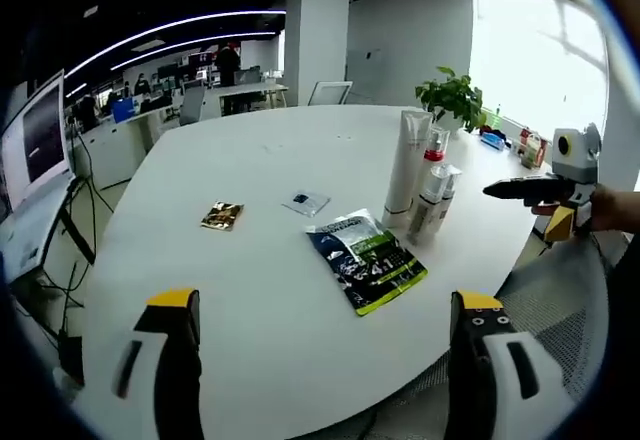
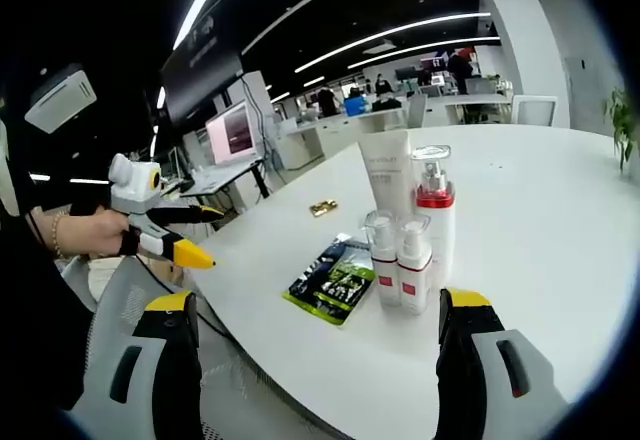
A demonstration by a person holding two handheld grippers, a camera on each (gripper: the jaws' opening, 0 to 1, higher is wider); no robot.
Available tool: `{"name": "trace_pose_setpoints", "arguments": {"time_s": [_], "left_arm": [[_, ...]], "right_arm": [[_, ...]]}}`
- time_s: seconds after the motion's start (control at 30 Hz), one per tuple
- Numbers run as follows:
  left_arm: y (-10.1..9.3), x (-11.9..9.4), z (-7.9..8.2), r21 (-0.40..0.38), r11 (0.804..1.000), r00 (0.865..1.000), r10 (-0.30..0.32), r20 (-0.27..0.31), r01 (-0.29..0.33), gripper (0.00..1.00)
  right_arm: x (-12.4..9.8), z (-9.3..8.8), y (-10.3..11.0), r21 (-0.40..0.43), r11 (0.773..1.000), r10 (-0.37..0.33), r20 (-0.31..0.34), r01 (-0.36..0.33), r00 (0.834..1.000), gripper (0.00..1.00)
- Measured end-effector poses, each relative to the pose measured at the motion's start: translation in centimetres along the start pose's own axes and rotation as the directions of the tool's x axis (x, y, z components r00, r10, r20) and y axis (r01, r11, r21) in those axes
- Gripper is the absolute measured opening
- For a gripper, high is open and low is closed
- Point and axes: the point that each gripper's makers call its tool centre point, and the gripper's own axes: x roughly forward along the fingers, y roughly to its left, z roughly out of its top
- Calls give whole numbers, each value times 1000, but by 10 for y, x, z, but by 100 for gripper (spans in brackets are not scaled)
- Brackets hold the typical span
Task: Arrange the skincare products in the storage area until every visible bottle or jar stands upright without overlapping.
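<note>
Four skincare products stand upright in a tight group on the white table (image 1: 250, 300). They are a tall white tube (image 1: 408, 165), a pump bottle with a red band (image 1: 434, 155) and two small white bottles (image 1: 428, 205). My left gripper (image 1: 325, 360) is open and empty, well short of them over the near edge. My right gripper (image 1: 520, 210), held in a hand, comes in from the right beside the group. In the right gripper view, the tube (image 2: 385, 175), pump bottle (image 2: 433, 200) and small bottles (image 2: 397, 265) stand just ahead of my open right gripper (image 2: 320, 360). The left gripper (image 2: 205, 235) hovers off the table's left edge.
A dark green-and-blue pouch (image 1: 365, 260) lies flat in front of the bottles. A gold sachet (image 1: 221, 216) and a small clear sachet (image 1: 306, 202) lie further left. A potted plant (image 1: 455, 95) stands behind the group. A grey mesh chair (image 1: 560, 300) sits by the table edge.
</note>
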Motion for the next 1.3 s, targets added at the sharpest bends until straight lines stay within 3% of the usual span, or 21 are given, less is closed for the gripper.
{"name": "trace_pose_setpoints", "arguments": {"time_s": [0.23, 0.5, 0.77, 1.07, 1.3], "left_arm": [[2, -13, -2, -8, 999, 999, 41, 10, -41, 99], [8, -10, -5, -5, 998, 998, 66, 4, -66, 96], [6, -10, -6, 14, 996, 996, 94, -4, -94, 96], [2, -1, -12, 40, 998, 996, 61, -62, -58, 96], [-3, 15, 0, 56, 997, 996, 59, -70, -56, 93]], "right_arm": [[-6, 2, -4, -6, 1000, -3, 1, 3, 1000, 100], [-8, 4, -3, 3, 1000, 10, 12, -10, 1000, 100], [-7, 3, 5, -44, 998, 37, 5, -36, 999, 100], [-8, 0, 6, -85, 996, 24, -15, -25, 1000, 100], [-10, -5, 3, -88, 996, 2, -42, -5, 999, 100]]}}
